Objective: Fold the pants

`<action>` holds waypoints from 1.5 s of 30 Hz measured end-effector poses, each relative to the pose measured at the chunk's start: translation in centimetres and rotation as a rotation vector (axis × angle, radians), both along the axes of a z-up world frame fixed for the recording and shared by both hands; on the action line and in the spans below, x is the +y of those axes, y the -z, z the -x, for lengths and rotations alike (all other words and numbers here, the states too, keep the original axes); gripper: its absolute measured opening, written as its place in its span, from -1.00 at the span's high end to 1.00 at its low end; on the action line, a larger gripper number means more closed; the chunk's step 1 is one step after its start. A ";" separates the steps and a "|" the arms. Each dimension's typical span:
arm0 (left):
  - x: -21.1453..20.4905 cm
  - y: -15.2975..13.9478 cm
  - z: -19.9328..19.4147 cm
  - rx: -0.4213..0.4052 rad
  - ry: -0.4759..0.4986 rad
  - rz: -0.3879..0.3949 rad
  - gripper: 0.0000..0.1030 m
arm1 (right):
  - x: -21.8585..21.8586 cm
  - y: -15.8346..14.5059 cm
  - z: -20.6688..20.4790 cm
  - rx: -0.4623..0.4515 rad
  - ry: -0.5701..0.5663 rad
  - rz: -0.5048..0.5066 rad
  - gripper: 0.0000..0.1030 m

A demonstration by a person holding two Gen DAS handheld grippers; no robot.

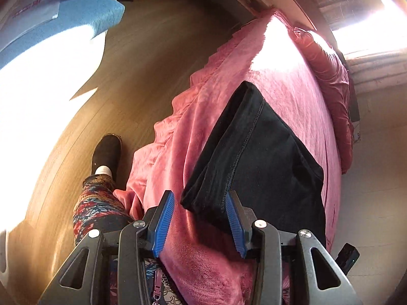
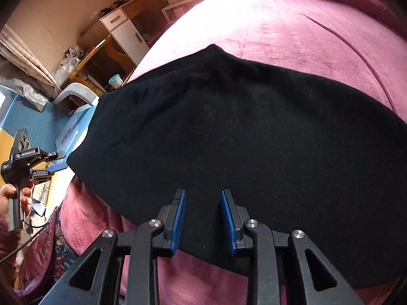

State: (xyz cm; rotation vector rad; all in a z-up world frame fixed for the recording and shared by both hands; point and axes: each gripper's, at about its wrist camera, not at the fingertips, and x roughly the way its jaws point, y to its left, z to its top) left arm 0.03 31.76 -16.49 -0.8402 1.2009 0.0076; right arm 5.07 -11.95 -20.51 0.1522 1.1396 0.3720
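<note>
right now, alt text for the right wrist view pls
Folded black pants lie on a pink blanket, with the right gripper open just above their near edge. At far left, a hand holds the left gripper off the bed.

My bedroom at home: bed (image 1: 292,81) under pink plush blanket (image 2: 292,28), wood floor (image 1: 142,58), curtain (image 2: 28,56), small wooden cabinet (image 2: 127,30) by wall.

Can't see under black pants (image 2: 241,137): right side cut by right-wrist frame edge, layers underneath hidden. Window (image 1: 368,33) blown out, nothing readable. Floor patch (image 1: 38,96) washed white by glare. My leg (image 1: 96,203) cut off at frame bottom. Desk clutter (image 2: 114,7) too small to ID.
</note>
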 end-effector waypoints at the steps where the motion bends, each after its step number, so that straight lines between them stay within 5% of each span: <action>1: -0.4 0.2 -0.1 -0.004 0.003 0.008 0.35 | 0.1 0.2 0.3 0.002 0.000 -0.001 0.43; 5: -1.3 0.8 -0.2 -0.002 0.012 -0.013 0.47 | 0.1 0.5 0.7 0.001 0.009 -0.006 0.38; 7: -1.6 0.7 -0.3 -0.026 0.012 -0.033 0.69 | -0.1 0.8 0.9 0.006 0.016 -0.012 0.38; 8: -1.7 0.3 -0.4 -0.050 0.017 -0.052 0.88 | -0.3 0.9 1.0 0.011 0.022 -0.016 0.38; 11: -1.8 -3.0 -0.2 -0.201 0.042 -0.103 0.88 | -0.5 1.0 1.0 0.018 0.027 -0.031 0.38; 14: -3.0 -5.8 -0.3 -0.292 0.150 -0.252 0.89 | -0.5 1.2 0.9 0.021 0.013 -0.025 0.38; 17: -3.9 -4.3 -0.8 -0.237 0.238 -0.373 0.88 | -0.5 1.3 0.7 0.019 0.008 -0.019 0.37; 23: -3.4 0.2 -0.8 -0.158 0.233 -0.360 0.87 | -0.4 1.6 0.4 0.025 0.011 -0.038 0.37; 29: -0.8 -1.1 -0.2 -0.129 0.097 -0.345 0.61 | -1.3 2.0 0.5 0.028 0.018 -0.075 0.33; 32: -0.3 -3.8 0.3 -0.204 0.041 -0.332 0.60 | -2.1 2.0 0.6 0.030 0.014 -0.100 0.28; 38: -6.9 -5.7 -0.9 -0.297 0.249 -0.299 0.59 | -4.0 -0.1 1.2 0.012 0.040 -0.103 0.28; 45: -12.0 -1.1 -2.3 -0.141 0.413 -0.470 0.59 | -8.0 -0.1 3.1 0.026 0.115 0.012 0.28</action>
